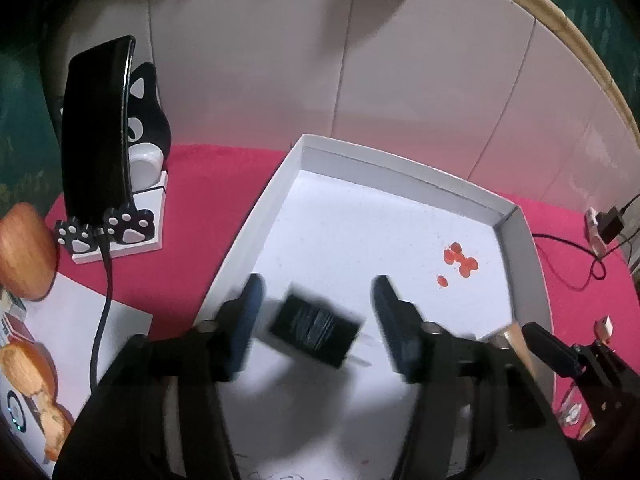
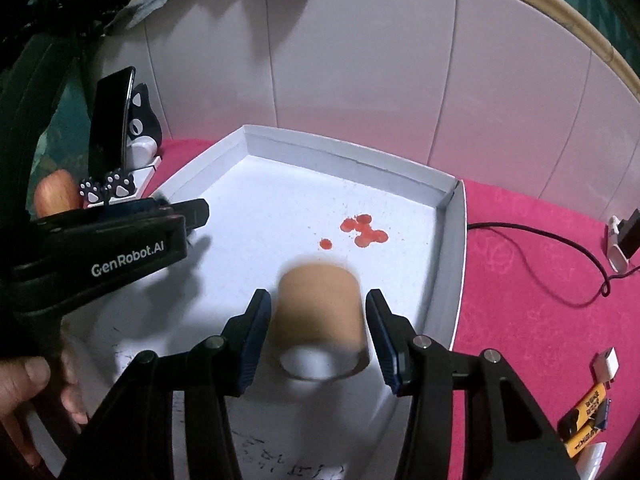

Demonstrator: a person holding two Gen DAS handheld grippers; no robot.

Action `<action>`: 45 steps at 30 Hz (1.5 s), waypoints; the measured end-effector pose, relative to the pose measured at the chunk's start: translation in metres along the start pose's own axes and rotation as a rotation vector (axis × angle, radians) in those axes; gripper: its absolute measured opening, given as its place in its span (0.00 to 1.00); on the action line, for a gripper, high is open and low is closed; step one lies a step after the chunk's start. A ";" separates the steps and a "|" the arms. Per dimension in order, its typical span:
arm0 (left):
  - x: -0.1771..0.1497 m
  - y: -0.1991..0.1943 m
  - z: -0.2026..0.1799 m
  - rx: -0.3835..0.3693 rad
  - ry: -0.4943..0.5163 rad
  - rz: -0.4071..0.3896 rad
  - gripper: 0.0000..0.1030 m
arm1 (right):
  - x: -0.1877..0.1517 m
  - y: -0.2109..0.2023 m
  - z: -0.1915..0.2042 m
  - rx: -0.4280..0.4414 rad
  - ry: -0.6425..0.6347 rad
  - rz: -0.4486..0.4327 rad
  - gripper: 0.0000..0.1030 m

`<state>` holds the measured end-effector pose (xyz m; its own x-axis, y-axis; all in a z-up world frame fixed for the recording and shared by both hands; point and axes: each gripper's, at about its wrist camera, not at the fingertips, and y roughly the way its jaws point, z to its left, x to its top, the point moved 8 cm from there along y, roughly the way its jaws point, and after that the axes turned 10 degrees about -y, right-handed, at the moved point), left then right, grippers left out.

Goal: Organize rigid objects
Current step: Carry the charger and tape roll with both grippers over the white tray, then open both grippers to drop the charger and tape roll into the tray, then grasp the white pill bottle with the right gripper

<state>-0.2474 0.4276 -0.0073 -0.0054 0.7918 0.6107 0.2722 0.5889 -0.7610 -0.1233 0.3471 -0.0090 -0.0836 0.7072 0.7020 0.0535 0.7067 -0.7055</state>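
The left gripper (image 1: pixel 318 304) is hanging over the white tray (image 1: pixel 288 168) with its fingers (image 1: pixel 250 316) spread wide; a black spool (image 1: pixel 316 330), blurred, is sitting between them, tilted, with clear gaps on both sides, so nothing is pinching it. Whether the spool is resting on the tray floor or in the air cannot be told from the blur. In the right wrist view, the right gripper (image 2: pixel 318 320) is likewise standing open, its blue-padded fingers (image 2: pixel 256 332) flanking a brown cardboard tube (image 2: pixel 320 312). The tube is lying in the tray (image 2: pixel 452 280), its open end facing the camera, and is blurred; the pads are sitting just beside it, with a thin gap showing on each side, so contact cannot be confirmed. The left gripper (image 2: pixel 200 212) is showing at the left of this view, body printed "GenRobot.AI", tips over the tray's left part, with a hand (image 2: pixel 36 384) holding it below. Red spots (image 2: pixel 362 232) are marking the tray floor toward the far right corner, apart from both objects. The tray is sitting on a pink cloth (image 2: pixel 520 280). A phone (image 1: pixel 96 128) is leaning upright on a cat-shaped stand (image 1: pixel 140 184) left of the tray. A black cable (image 2: pixel 560 248) is trailing across the cloth on the right, toward a charger (image 2: pixel 624 240).
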 end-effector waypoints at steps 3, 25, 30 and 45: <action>0.002 -0.008 0.002 0.024 -0.005 -0.038 1.00 | 0.002 -0.006 0.002 -0.014 -0.005 -0.022 0.86; -0.011 -0.078 0.001 -0.038 -0.070 -0.187 1.00 | -0.002 -0.052 0.009 -0.044 -0.032 -0.088 1.00; -0.030 -0.103 -0.007 -0.127 -0.067 -0.216 1.00 | -0.023 -0.089 -0.015 -0.029 0.010 -0.129 1.00; -0.139 -0.128 -0.132 -0.346 0.276 -0.077 1.00 | -0.152 -0.175 -0.171 -0.184 0.352 -0.143 1.00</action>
<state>-0.1538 0.2207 0.0337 0.2056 0.6475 0.7338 0.5867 0.5186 -0.6219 0.0499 0.1194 0.0242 0.2404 0.5436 0.8041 0.2459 0.7673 -0.5923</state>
